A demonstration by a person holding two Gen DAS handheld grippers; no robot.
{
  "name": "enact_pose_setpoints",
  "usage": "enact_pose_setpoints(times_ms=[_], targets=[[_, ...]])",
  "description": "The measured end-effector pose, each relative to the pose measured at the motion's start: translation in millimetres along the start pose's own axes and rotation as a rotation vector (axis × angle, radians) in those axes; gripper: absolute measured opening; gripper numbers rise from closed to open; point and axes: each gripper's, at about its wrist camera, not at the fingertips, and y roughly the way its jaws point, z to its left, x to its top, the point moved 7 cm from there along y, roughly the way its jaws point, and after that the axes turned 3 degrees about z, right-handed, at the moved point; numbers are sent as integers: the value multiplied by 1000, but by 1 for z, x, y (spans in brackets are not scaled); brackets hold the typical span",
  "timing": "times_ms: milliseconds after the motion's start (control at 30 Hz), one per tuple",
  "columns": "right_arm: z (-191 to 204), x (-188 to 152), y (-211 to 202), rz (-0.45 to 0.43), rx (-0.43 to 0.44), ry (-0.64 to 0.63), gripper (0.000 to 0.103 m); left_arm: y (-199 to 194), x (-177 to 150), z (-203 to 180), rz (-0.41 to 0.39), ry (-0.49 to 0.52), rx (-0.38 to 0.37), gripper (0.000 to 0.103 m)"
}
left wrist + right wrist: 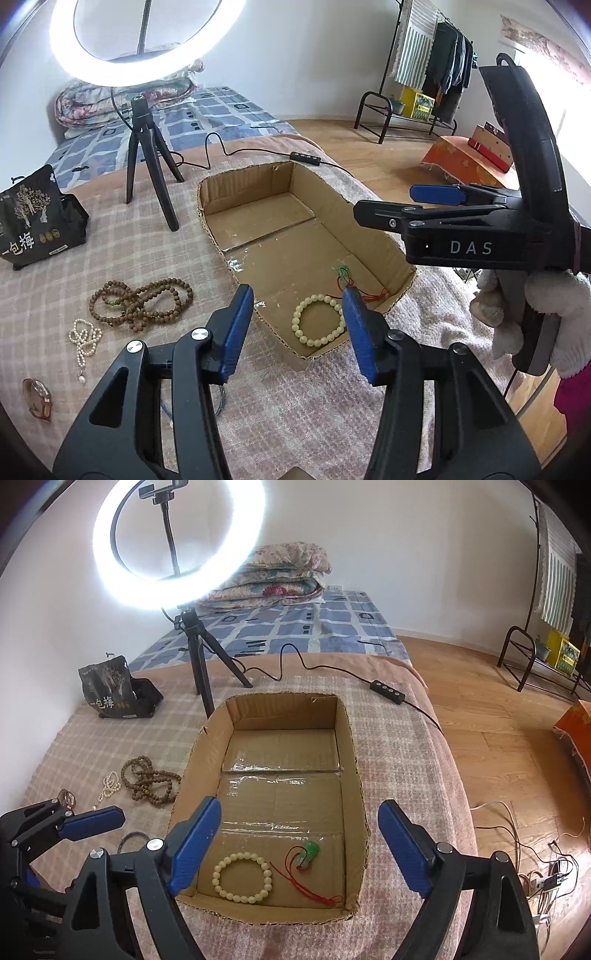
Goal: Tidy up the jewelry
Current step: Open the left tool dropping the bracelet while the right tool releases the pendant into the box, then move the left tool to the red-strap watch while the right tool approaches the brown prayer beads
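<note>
An open cardboard box (397, 254) (354, 760) lies on the bed. Inside it are a cream bead bracelet (318, 319) (242, 876) and a green pendant on a red cord (341, 271) (308, 853). Left of the box lie brown wooden bead strands (142, 301) (149, 784), a pearl necklace (84, 339) (108, 786), an amber bangle (37, 398) (68, 798) and a thin dark ring (221, 397) (131, 840). My left gripper (297, 321) (122, 818) is open and empty over the box's near corner. My right gripper (299, 845) (384, 203) is open and empty above the box.
A ring light on a black tripod (147, 162) (201, 664) stands behind the box, its cable and controller (304, 156) (388, 691) trailing right. A black snack bag (29, 221) (110, 690) sits at the back left. Folded quilts (273, 576), clothes rack (424, 74) and floor cables (535, 871) lie beyond.
</note>
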Motion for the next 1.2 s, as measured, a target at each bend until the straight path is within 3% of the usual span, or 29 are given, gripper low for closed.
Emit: enact_pose_setpoints(times_ms=[133, 667, 800, 1200], targets=[[4, 0, -8, -13, -15, 0, 99, -9, -2, 4, -7, 1, 7, 51], [28, 5, -40, -37, -13, 25, 103, -54, -11, 34, -56, -22, 49, 51], [38, 7, -45, -42, -1, 25, 103, -70, -16, 54, -91, -53, 53, 51], [84, 15, -48, -74, 31, -44, 103, -111, -58, 149, -78, -154, 189, 51]])
